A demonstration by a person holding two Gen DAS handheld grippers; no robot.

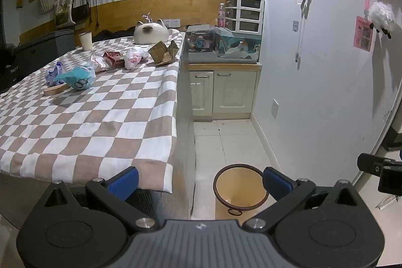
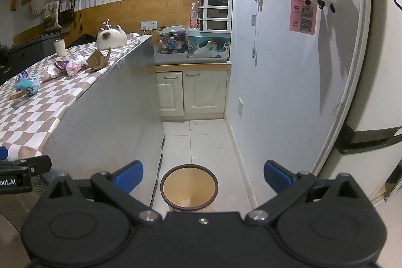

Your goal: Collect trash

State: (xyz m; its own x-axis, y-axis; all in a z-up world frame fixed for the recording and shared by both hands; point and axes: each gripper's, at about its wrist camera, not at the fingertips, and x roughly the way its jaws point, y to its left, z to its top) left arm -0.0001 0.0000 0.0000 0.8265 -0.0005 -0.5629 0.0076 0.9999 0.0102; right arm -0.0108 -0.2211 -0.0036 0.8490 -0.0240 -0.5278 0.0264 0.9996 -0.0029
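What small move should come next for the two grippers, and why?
Probably reach the left gripper forward over the checkered table toward the nearest trash, the teal wrapper. Both pairs of jaws stand open and hold nothing, the trash lies far up the table, and the waste bin waits on the floor below the right gripper.

Dark box at the far left, left wrist view: "PACK", the rest is cut off.
Left gripper body, right wrist view: "oot.AI", the start is hidden.
Pink card on the wall: two QR codes, small print is not readable.
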